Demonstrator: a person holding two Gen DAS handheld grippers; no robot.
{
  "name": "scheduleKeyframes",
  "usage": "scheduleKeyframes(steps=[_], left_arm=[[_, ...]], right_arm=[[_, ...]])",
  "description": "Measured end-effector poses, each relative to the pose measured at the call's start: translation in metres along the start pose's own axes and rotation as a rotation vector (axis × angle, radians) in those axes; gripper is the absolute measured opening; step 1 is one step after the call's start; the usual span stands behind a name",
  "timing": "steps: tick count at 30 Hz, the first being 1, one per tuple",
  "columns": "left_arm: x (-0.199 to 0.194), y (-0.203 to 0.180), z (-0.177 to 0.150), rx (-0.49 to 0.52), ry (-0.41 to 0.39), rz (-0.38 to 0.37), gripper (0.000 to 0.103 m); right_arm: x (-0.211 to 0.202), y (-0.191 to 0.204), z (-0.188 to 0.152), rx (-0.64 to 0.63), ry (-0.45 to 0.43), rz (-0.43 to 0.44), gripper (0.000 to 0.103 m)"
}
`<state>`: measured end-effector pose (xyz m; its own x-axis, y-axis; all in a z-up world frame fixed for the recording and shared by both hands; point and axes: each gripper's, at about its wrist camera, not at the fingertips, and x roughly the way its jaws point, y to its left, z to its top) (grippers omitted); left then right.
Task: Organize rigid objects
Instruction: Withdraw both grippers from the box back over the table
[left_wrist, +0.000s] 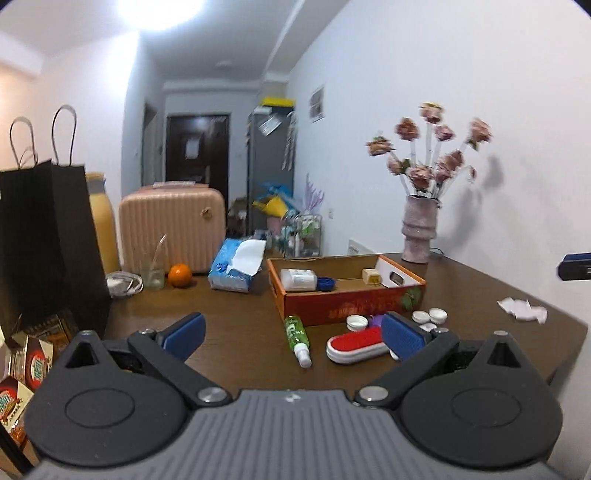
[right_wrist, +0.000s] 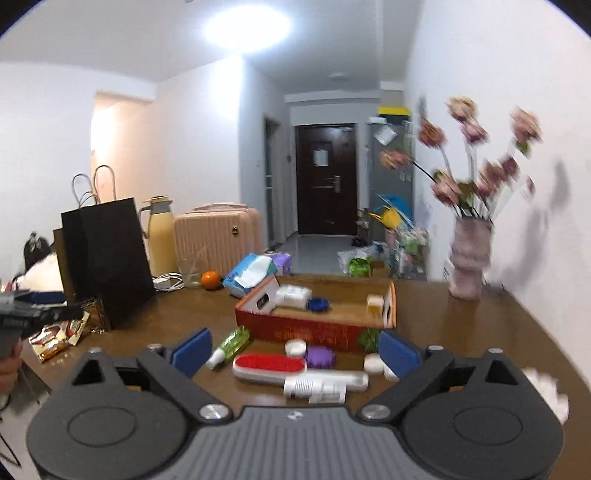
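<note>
A red cardboard box (left_wrist: 347, 308) (right_wrist: 314, 332) sits on the brown table and holds a white container (left_wrist: 297, 279), a blue cap (left_wrist: 326, 283) and a small cream block (left_wrist: 371, 276). In front of it lie a green bottle (left_wrist: 297, 339) (right_wrist: 231, 347), a red and white brush (left_wrist: 356, 345) (right_wrist: 269, 365), a purple cap (right_wrist: 320, 357), several white caps (left_wrist: 430, 315) and a white bottle (right_wrist: 317, 387). My left gripper (left_wrist: 293, 338) is open and empty, above the green bottle and brush. My right gripper (right_wrist: 295, 350) is open and empty, above the brush and white bottle.
A vase of flowers (left_wrist: 419, 236) (right_wrist: 467, 258) stands at the back right by the wall. A black paper bag (left_wrist: 44, 236) (right_wrist: 107, 258), a tissue pack (left_wrist: 236, 266), an orange (left_wrist: 180, 275), a glass (left_wrist: 152, 273) and snack packets (right_wrist: 55, 338) crowd the left. Crumpled paper (left_wrist: 522, 310) lies right.
</note>
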<state>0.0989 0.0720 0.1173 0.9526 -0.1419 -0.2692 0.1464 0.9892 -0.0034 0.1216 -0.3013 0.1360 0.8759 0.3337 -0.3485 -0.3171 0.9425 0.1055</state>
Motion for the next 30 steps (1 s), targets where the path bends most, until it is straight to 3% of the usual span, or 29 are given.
scheduleKeyframes(steps=[3,8,13,22,30], left_arm=[[0.006,-0.017,0.001,-0.011,-0.018,-0.001,0.103],[0.016,-0.041,-0.020,-0.016,0.003,-0.047,0.103],[0.033,-0.054,-0.036,0.016,0.070,-0.037,0.103],[0.054,-0.047,-0.058,-0.015,0.133,-0.031,0.103],[0.081,-0.044,-0.086,-0.019,0.219,-0.021,0.103]], right_arm=[[-0.003,0.011,-0.027,-0.007,0.019,-0.074,0.097],[-0.002,0.014,-0.054,-0.018,0.070,-0.056,0.097],[0.008,0.006,-0.061,-0.031,0.107,-0.179,0.097],[0.035,0.006,-0.077,-0.022,0.133,-0.164,0.097],[0.072,0.006,-0.096,0.027,0.134,-0.151,0.090]])
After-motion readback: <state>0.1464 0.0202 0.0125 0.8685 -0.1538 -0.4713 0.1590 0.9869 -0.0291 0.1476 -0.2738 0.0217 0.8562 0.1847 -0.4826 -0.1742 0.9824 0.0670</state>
